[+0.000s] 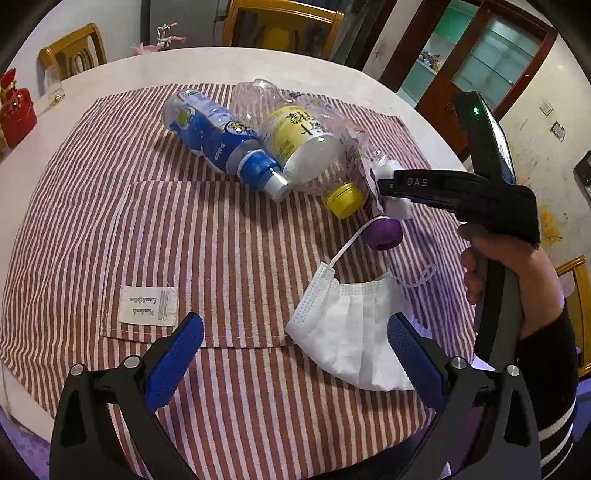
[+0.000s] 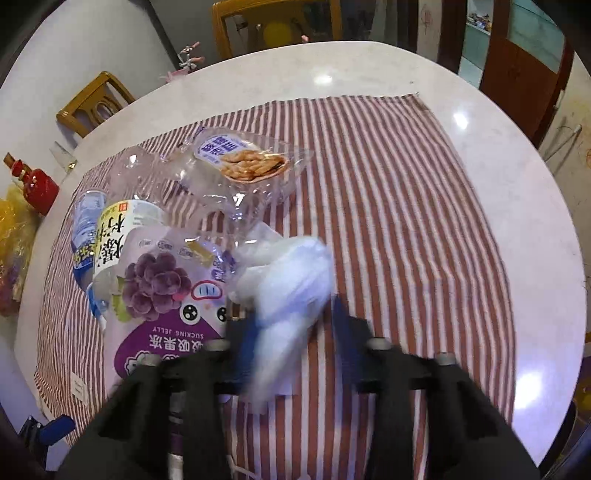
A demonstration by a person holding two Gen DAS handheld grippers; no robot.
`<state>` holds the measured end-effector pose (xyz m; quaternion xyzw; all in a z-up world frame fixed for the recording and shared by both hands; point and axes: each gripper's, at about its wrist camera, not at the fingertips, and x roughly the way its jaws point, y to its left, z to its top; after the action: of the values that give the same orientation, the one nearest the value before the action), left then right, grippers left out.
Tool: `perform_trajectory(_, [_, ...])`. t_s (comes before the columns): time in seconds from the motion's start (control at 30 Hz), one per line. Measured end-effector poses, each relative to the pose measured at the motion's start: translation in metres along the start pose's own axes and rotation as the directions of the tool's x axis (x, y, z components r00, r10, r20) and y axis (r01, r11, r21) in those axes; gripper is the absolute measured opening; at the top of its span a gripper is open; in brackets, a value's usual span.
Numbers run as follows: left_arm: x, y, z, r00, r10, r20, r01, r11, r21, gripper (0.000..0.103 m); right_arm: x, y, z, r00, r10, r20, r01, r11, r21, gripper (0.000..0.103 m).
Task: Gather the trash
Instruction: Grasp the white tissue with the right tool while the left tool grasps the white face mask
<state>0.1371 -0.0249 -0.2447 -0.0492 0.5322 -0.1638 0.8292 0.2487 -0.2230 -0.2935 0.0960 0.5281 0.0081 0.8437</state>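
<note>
On the red-striped cloth lie a blue-label bottle, a yellow-label bottle with a yellow cap, a purple-capped jelly pouch and a white face mask. My left gripper is open just before the mask, its right pad beside it. My right gripper reaches in from the right over the pile. In the right wrist view it holds a crumpled white tissue wad, blurred by motion, next to the purple grape pouch and a clear cookie wrapper.
The cloth covers a round white table. A red bottle stands at the table's left edge. Wooden chairs stand behind the table. A yellow bag is at the far left in the right wrist view.
</note>
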Motion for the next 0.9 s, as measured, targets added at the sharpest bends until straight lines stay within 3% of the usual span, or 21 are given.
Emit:
perform_trajectory(0.13, [0.007,-0.001,-0.001,1.0,-0.007,-0.026,0.007,1.0,0.005,0.097,-0.006,-0.005,-0.005,0.999,0.04,0.013,-0.04,0.999,0.002,0.014])
perform_trajectory(0.33, [0.023,-0.016,-0.002,0.998,-0.02,-0.066,0.023,0.999,0.039,0.097,-0.047,-0.024,-0.012,0.993,0.057,0.1,-0.063,0.996,0.064,0.014])
perform_trajectory(0.6, [0.055,-0.04,-0.007,0.991,0.063,-0.118,-0.05,0.992,0.118,0.097,-0.077,-0.046,-0.024,0.985,0.076,0.156,-0.094,0.989,0.116,0.014])
perform_trajectory(0.7, [0.059,-0.05,-0.008,0.991,0.086,-0.101,-0.069,0.985,0.161,0.096,-0.081,-0.05,-0.022,0.981,0.093,0.168,-0.115,0.986,0.125,0.015])
perform_trajectory(0.73, [0.059,-0.053,-0.008,0.992,0.081,-0.095,-0.064,0.983,0.171,0.089,-0.081,-0.05,-0.022,0.981,0.098,0.168,-0.12,0.985,0.126,0.015])
perform_trajectory(0.77, [0.056,-0.055,-0.008,0.994,0.082,-0.074,-0.068,0.981,0.179,0.063,-0.084,-0.051,-0.023,0.979,0.104,0.174,-0.127,0.984,0.128,0.015])
perform_trajectory(0.83, [0.053,-0.061,-0.006,0.995,0.087,-0.052,-0.074,0.974,0.214,0.025,-0.089,-0.051,-0.024,0.976,0.11,0.19,-0.136,0.982,0.13,0.015])
perform_trajectory(0.87, [0.051,-0.061,-0.005,0.996,0.077,-0.052,-0.064,0.973,0.22,0.014,-0.09,-0.05,-0.023,0.974,0.112,0.197,-0.139,0.982,0.129,0.015])
perform_trajectory(0.9, [0.049,-0.061,-0.004,0.997,0.071,-0.045,-0.059,0.974,0.219,0.013,-0.094,-0.05,-0.024,0.972,0.113,0.206,-0.142,0.981,0.129,0.015])
